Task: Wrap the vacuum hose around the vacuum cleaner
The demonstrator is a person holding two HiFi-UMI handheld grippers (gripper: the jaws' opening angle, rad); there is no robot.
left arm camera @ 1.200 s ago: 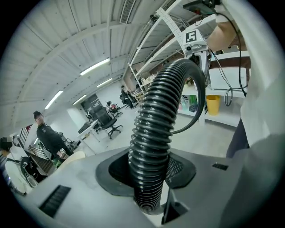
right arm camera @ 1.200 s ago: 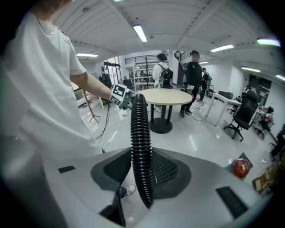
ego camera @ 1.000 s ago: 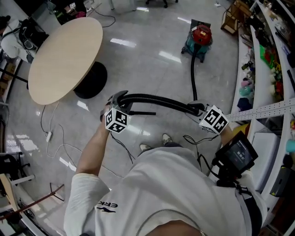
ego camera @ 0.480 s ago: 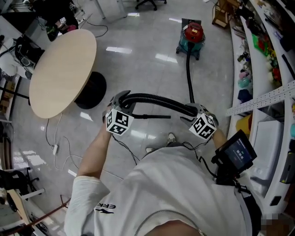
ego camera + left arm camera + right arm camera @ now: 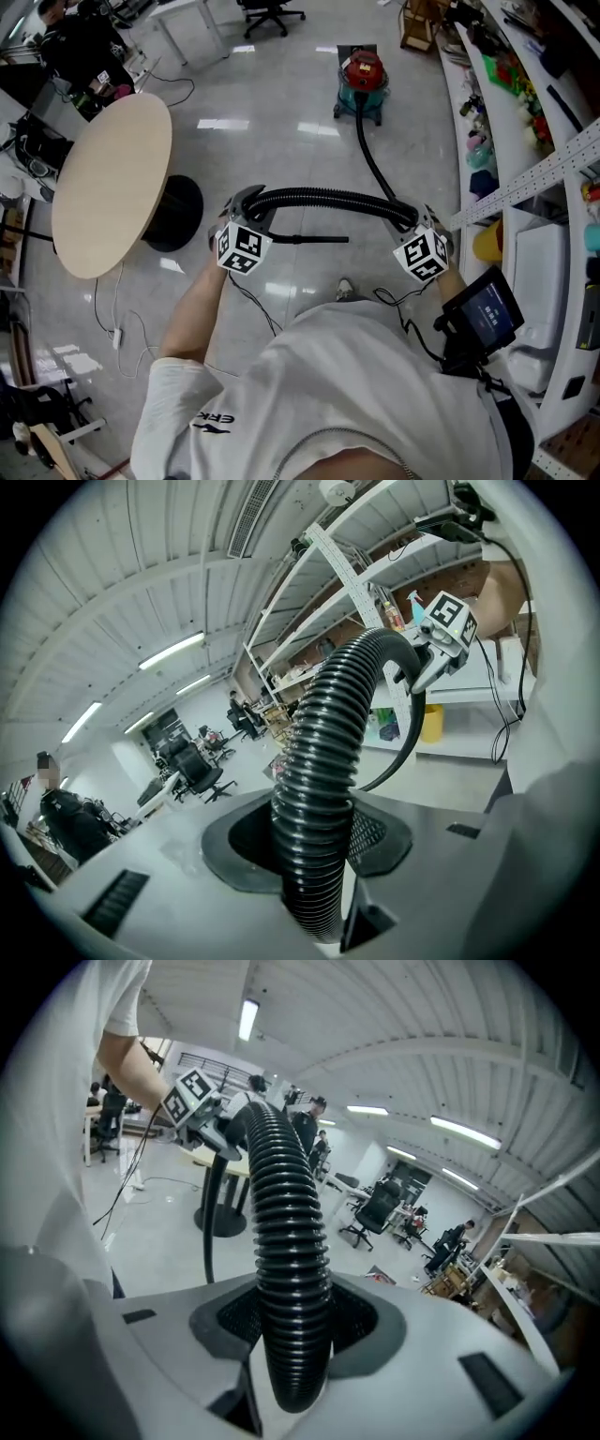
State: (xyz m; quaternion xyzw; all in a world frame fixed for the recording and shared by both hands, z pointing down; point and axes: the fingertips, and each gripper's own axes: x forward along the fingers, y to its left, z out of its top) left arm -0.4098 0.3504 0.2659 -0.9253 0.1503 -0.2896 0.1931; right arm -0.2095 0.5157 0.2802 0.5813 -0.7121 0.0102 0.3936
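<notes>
Vacuum hose (image 5: 319, 196) bridges left gripper (image 5: 244, 202), jaws clamped on it, and right gripper (image 5: 414, 216), jaws just closing onto it, likely gathering slack for wrapping.

Open floor (image 5: 281, 94) is seen ahead up to the vacuum cleaner (image 5: 362, 80); passage is bounded by the round table (image 5: 112, 183) at left and shelving (image 5: 539, 272) at right.

White short-sleeved T-shirt (image 5: 347, 394) with dark lettering (image 5: 217, 421) on its left sleeve; ahead of it, grey left gripper (image 5: 247, 202) and right gripper (image 5: 417, 220), each with a black-and-white marker cube (image 5: 239, 249) and thin black cable (image 5: 246, 295).
</notes>
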